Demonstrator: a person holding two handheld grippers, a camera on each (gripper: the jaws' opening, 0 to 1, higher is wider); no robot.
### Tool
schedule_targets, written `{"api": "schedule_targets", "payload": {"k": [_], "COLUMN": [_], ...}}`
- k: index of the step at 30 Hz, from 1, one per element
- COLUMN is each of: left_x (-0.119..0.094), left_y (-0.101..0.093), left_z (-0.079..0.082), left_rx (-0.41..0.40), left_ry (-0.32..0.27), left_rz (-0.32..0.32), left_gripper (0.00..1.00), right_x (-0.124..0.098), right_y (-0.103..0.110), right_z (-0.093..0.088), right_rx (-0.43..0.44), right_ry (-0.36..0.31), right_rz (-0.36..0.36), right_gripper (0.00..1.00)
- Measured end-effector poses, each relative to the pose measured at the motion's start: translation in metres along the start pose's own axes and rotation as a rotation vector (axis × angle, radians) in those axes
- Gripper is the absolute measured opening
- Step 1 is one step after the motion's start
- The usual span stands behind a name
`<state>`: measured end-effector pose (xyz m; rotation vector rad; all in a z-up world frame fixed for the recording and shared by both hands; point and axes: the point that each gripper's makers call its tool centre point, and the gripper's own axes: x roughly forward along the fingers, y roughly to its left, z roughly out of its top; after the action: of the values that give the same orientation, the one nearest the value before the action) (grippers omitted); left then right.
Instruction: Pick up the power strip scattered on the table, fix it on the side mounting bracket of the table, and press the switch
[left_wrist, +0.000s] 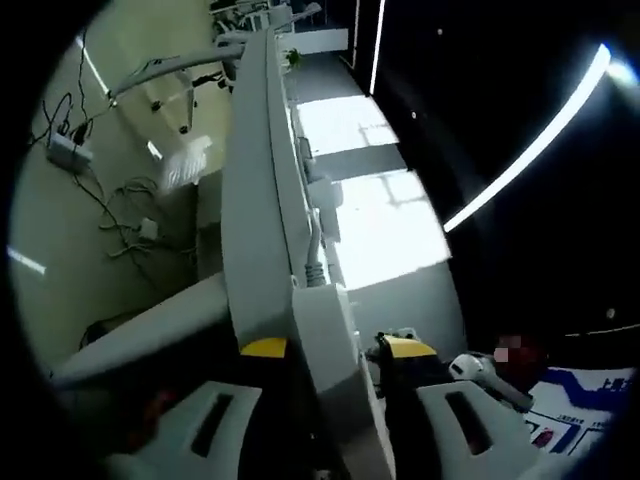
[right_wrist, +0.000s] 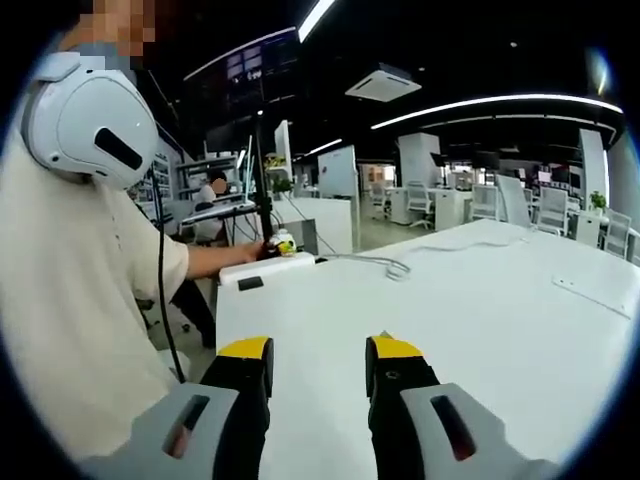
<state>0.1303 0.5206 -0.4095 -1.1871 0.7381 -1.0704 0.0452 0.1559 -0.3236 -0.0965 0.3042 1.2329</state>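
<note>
L gripper (left_wrist: 330, 350): fingers clenched on the power strip (left_wrist: 325, 350), held at the edge of the white surface (left_wrist: 255, 200), cable (left_wrist: 315, 250) running up from it. In right gripper view the strip (right_wrist: 268, 268) sits at the surface (right_wrist: 480, 320) far-left edge by the person's hand (right_wrist: 262, 250). R gripper (right_wrist: 318, 365) released, hovering over the surface w/ nothing in it.

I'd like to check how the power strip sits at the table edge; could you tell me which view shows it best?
The left gripper view: the power strip sits between the left gripper jaws against the table edge, its cable leading away. In the right gripper view it is small, at the table's far corner.
</note>
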Motion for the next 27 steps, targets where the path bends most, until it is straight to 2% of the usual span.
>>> {"api": "schedule_targets", "payload": {"k": [3,5,6,11,16,22,27], "left_x": [-0.006,-0.001,-0.01,-0.017,-0.019,-0.021,-0.02], "left_y": [0.003,0.0,0.001,-0.001,-0.005,-0.029,-0.047], "left_z": [0.024,0.03,0.041,0.056,0.078,0.098,0.103], "left_rx": [0.048,0.083,0.082,0.149,0.24,0.356,0.438], "left_ry": [-0.107,-0.174,-0.203,-0.239,-0.315,-0.401,-0.431], "left_rz": [0.03,0.048,0.051,0.081,0.138,0.183,0.235], "left_gripper": [0.43,0.46,0.47,0.49,0.48,0.45,0.46], "right_x": [-0.001,-0.001,-0.001,-0.002,-0.003,-0.005,-0.006], "right_y": [0.0,0.0,0.0,0.0,-0.001,-0.002,-0.003], "right_z": [0.0,0.0,-0.001,-0.001,-0.002,-0.002,-0.001], "right_rx": [0.001,0.001,0.0,0.004,0.005,0.007,0.007], "right_ry": [-0.003,-0.001,0.0,-0.007,-0.01,-0.018,-0.03], "right_rz": [-0.002,-0.001,0.0,-0.003,-0.001,-0.001,0.002], "right_gripper": [0.33,0.33,0.33,0.33,0.33,0.33,0.33]}}
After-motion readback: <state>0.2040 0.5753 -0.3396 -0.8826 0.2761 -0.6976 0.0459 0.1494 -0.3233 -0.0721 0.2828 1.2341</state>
